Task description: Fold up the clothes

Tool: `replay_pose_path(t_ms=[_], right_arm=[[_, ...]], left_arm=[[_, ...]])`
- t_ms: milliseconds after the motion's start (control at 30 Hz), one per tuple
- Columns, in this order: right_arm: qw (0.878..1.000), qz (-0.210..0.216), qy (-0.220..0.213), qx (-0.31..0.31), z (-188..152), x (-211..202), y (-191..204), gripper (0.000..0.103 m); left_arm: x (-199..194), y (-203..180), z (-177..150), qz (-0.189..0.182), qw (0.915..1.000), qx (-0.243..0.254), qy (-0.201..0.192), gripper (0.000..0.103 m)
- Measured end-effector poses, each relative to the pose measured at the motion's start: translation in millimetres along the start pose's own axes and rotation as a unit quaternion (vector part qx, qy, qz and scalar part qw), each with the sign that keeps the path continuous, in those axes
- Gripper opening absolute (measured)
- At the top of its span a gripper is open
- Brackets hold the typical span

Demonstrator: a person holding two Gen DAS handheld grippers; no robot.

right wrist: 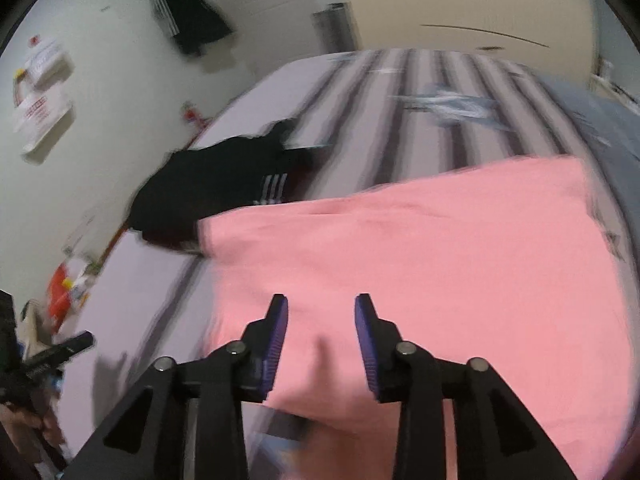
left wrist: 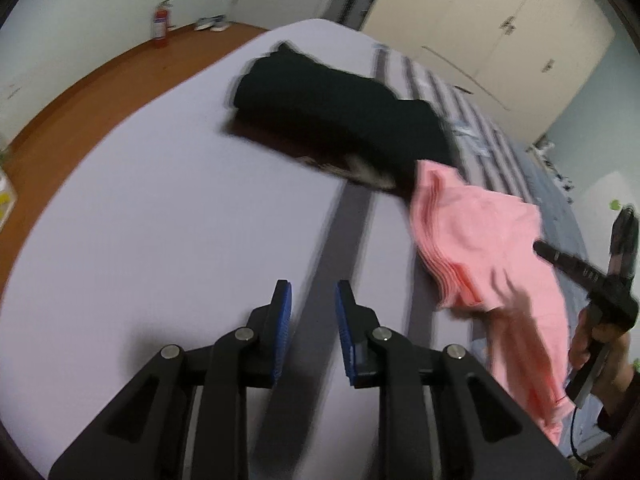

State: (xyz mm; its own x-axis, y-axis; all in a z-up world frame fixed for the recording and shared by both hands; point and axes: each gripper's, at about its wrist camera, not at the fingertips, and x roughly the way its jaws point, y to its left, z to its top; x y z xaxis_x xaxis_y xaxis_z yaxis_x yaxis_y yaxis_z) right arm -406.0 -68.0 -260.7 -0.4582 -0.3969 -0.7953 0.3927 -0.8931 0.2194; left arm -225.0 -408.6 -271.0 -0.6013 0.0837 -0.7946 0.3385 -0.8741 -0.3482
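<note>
A pink garment (right wrist: 400,248) lies spread on the striped bed, blurred by motion. My right gripper (right wrist: 321,304) hovers open just above its near part, with nothing between the blue pads. In the left wrist view the pink garment (left wrist: 480,240) is rumpled at the right, and one right finger (left wrist: 560,258) reaches onto it, held by a hand (left wrist: 592,340). A folded black garment (left wrist: 340,120) rests farther back on the bed. My left gripper (left wrist: 313,300) is open over bare grey sheet (left wrist: 160,220), well left of the pink garment.
The bed's left edge drops to a wooden floor (left wrist: 80,92) with a red fire extinguisher (left wrist: 160,24) by the wall. A cream wardrobe (left wrist: 500,20) stands behind the bed. A pale blue item (right wrist: 452,106) lies far back on the stripes.
</note>
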Motion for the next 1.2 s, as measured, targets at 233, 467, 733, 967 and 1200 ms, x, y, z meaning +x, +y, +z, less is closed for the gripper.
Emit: replay_pose_path(t_ms=[233, 467, 733, 967, 1200], right_arm=[[0.992, -0.105, 0.002, 0.076, -24.1, -37.1, -139.3, 0.032], [0.982, -0.149, 0.006, 0.113, -40.3, -57.3, -216.4, 0.032], [0.98, -0.146, 0.001, 0.132, -47.1, -66.3, -246.1, 0.032], [0.981, -0.141, 0.005, 0.133, -48.8, -64.5, -251.6, 0.032], [0.981, -0.137, 0.008, 0.134, -50.6, -62.7, -257.2, 0.032]], left_arm=[[59.1, -89.0, 32.1, -0.043, 0.998, 0.047, -0.004, 0.021], [117.9, -128.0, 61.3, -0.004, 0.9985, 0.052, 0.017, 0.023], [136.2, -134.9, 69.0, 0.036, 0.9981, 0.047, 0.019, 0.028], [145.2, -138.5, 70.1, 0.048, 0.998, 0.038, 0.015, 0.029], [124.2, -157.1, 68.1, 0.049, 0.9956, 0.076, -0.025, 0.005]])
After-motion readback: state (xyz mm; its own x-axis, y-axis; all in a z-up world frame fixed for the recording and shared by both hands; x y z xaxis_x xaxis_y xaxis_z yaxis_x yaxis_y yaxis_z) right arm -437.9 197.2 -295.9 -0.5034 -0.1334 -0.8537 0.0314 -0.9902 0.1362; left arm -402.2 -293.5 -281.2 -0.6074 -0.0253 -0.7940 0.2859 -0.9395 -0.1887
